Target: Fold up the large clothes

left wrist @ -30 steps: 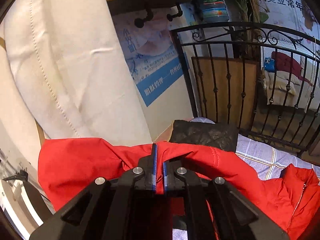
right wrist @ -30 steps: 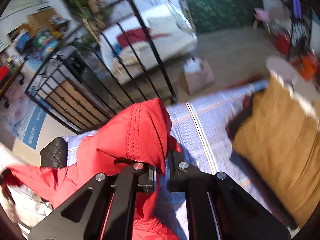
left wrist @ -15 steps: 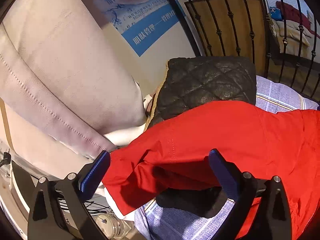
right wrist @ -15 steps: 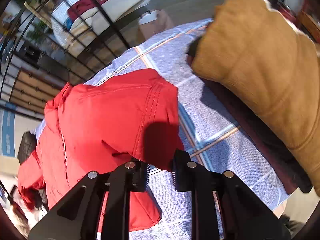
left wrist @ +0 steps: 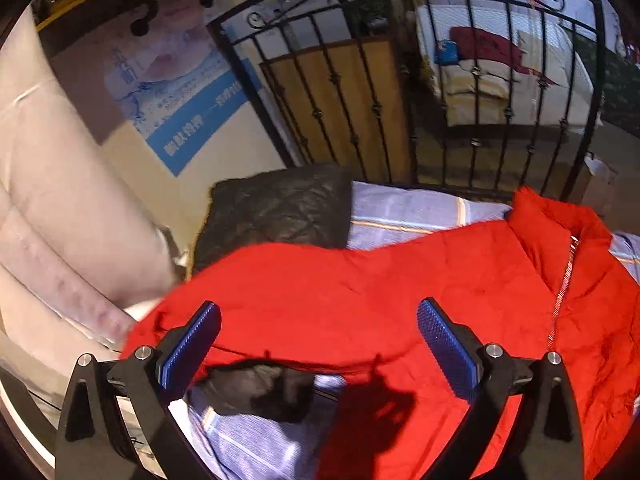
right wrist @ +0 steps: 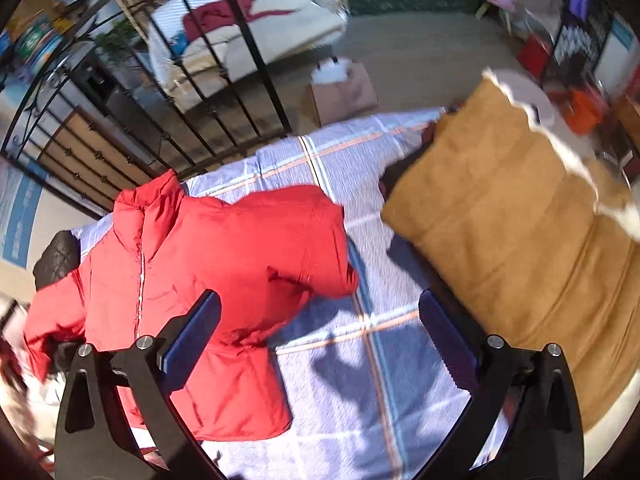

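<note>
Both my left claw [left wrist: 318, 348] and right claw [right wrist: 320, 340] have just let go and gape wide, leaving the red jacket [right wrist: 208, 264] spread mid-frame on the checked bed [right wrist: 360, 360], sleeves seemingly tucked in, so the next fold can start.

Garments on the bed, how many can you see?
2, possibly more hidden. A red jacket is spread across the checked sheet left of center. A tan coat lies at the right edge, something dark tucked beneath it.
</note>
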